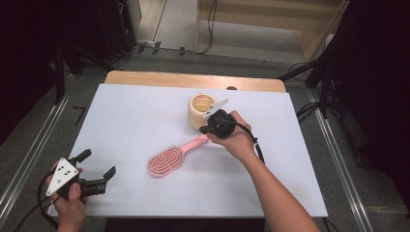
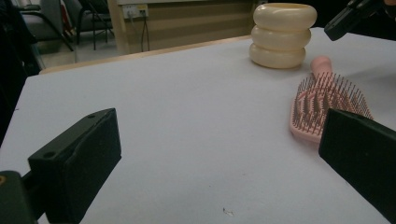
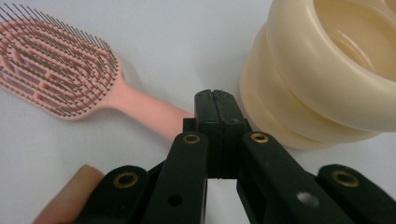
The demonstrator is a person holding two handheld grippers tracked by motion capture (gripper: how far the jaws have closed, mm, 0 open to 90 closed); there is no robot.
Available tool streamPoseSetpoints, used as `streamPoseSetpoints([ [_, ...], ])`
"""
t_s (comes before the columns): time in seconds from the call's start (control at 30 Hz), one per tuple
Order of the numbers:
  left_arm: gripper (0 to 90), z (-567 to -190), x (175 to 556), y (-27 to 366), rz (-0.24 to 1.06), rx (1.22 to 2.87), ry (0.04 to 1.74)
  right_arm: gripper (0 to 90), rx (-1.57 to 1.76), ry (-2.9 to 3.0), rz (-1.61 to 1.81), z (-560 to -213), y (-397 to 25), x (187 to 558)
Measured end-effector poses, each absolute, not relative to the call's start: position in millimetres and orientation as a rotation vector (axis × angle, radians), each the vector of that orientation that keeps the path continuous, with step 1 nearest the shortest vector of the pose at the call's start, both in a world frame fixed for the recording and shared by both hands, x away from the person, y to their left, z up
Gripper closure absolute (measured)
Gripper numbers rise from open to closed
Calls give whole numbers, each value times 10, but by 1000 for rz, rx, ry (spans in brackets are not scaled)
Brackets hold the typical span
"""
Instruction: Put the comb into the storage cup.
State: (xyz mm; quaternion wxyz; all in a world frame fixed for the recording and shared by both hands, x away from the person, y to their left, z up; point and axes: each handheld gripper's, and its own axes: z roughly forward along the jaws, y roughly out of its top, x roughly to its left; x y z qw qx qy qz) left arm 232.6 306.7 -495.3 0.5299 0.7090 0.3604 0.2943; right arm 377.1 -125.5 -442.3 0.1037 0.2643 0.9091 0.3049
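Note:
A pink hairbrush (image 1: 167,161) (image 2: 327,102) (image 3: 56,70) lies bristles up on the white table top (image 1: 135,116), its handle pointing toward a cream ribbed holder (image 1: 200,110) (image 2: 280,37) (image 3: 327,70). My right gripper (image 1: 205,129) (image 3: 215,95) is shut with its jaws pressed flat together; it hovers over the end of the handle, right beside the holder's base. The handle's tip is hidden behind the jaws. My left gripper (image 1: 99,163) (image 2: 219,158) stands open near the table's front left corner, nothing between its jaws, facing the brush head.
The holder is open at the top and looks hollow. A strip of bare wooden table (image 1: 193,79) shows behind the white sheet. Cables and dark stands (image 1: 333,72) line the floor at both sides. The other hand's gripper (image 2: 348,18) shows at the left gripper view's top right.

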Motion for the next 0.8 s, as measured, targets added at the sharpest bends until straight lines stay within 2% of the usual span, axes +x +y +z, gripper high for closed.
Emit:
streamPoseSetpoints([
  [0.8,0,-4954,2326,3066,704,1699,855,883,789,2755,702,-4645,-1017,4026],
])
